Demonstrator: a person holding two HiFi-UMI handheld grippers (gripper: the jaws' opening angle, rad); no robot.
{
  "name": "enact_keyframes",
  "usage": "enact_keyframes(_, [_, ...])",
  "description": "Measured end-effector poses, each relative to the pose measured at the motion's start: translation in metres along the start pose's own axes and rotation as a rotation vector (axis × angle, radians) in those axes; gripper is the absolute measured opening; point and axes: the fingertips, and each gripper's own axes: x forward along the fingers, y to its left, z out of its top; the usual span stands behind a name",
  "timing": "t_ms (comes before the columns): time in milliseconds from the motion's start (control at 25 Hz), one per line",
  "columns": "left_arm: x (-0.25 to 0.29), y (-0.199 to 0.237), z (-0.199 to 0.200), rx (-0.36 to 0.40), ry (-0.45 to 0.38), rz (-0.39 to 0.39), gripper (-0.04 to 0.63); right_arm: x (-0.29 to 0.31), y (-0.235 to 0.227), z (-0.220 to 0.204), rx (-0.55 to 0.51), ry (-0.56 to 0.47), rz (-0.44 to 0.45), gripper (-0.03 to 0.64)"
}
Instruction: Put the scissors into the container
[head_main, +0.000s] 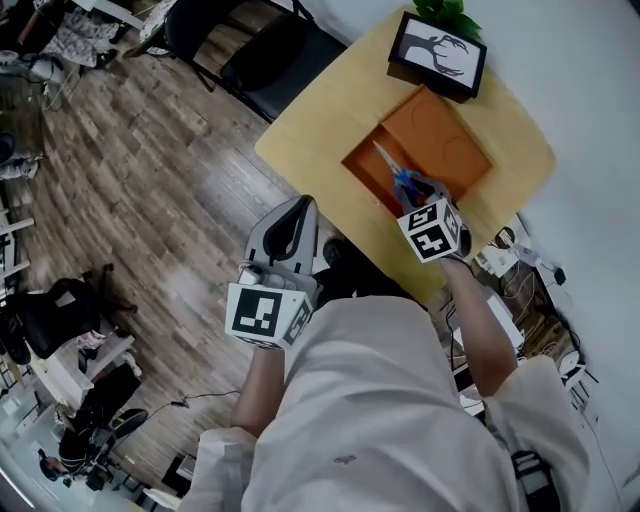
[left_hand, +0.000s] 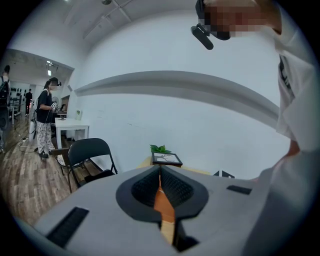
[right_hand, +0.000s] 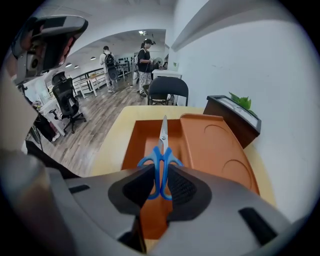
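Right gripper view | Free: container's (right_hand: 141, 131) left compartment, centre frame, scissors (right_hand: 161, 161) over it | Blocked: picture frame (right_hand: 234, 119) and plant (right_hand: 241, 102), right, against wall (right_hand: 260, 60) | Approach: bare table (right_hand: 111, 147) at left; chair (right_hand: 167, 90) beyond far edge

Bright, even indoor light from ceiling lamps (right_hand: 143, 33) far left, soft shadows, strong fisheye bending, black corners, right gripper (right_hand: 160, 172) body slightly soft near lens.

A pale yellow wooden desk (right_hand: 112, 145) with rounded corners carries an orange plastic container (right_hand: 220, 150) directly below and ahead of the right tool (right_hand: 161, 172). Its deep open compartment lies straight ahead, and a raised part with two round recesses lies to the right. Farther off on the right stands a black-framed picture (right_hand: 235, 117), with green leaves (right_hand: 242, 101) just behind it.
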Motion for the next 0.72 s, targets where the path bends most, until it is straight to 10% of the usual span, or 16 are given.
enact_keyframes(720, [0.019,0.012,0.0,-0.001,0.031,0.001,0.008,0.046,0.005,-0.01,-0.09,0.17,0.043,0.083])
